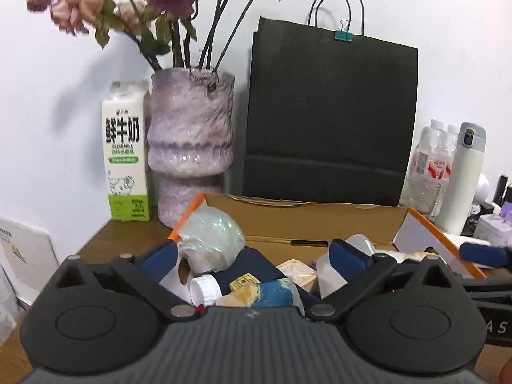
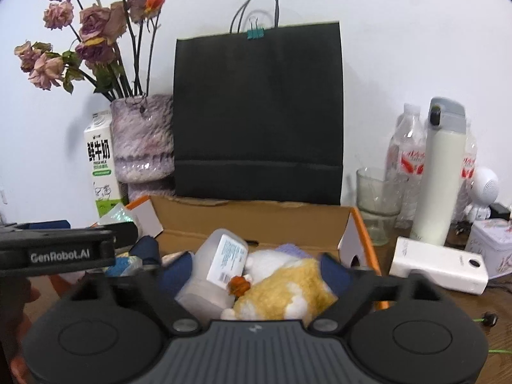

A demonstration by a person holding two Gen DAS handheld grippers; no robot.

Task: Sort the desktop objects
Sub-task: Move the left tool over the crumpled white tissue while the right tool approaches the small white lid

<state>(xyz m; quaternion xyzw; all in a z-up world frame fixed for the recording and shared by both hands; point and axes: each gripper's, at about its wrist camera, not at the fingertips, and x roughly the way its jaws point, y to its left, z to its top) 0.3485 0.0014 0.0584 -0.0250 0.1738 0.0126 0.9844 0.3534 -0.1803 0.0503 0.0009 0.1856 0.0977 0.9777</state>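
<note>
Left wrist view: the left claw [image 1: 254, 256] is standing wide open over a cardboard box [image 1: 320, 220], its blue pads [image 1: 160, 257] touching nothing. Lying between the spread jaws are a white-capped bottle [image 1: 204, 289], a small tan block [image 1: 244, 281] and a yellow-and-blue bundle [image 1: 259, 294], all resting on dark blue cloth [image 1: 259, 260] inside the box. A pale plastic-wrapped lump [image 1: 209, 236] is sitting at 11 o'clock from the claw, against the box's left wall. Beyond the box, a black paper bag [image 1: 329, 112] with a teal binder clip [image 1: 343, 36] is standing at 12 o'clock, a mottled vase [image 1: 190, 140] of dried roses [image 1: 70, 6] at 11 o'clock with a milk carton [image 1: 126, 156] just beside it, and a white flask [image 1: 462, 176] at 2 o'clock. The wooden bench [image 1: 128, 233] is showing at the left.

Right wrist view: the right claw [image 2: 256, 272] is likewise hanging open, gripping nothing. Between its jaws a yellow-and-white plush toy [image 2: 288, 291] is lying in the box beside a translucent labelled bottle [image 2: 217, 265]. The left gripper's body [image 2: 57, 249] is reaching in at 9 o'clock. On the bench at 3 o'clock are lying a white power bank [image 2: 438, 264], with a glass cup [image 2: 377, 198] and water bottles [image 2: 406, 153] behind it.
</note>
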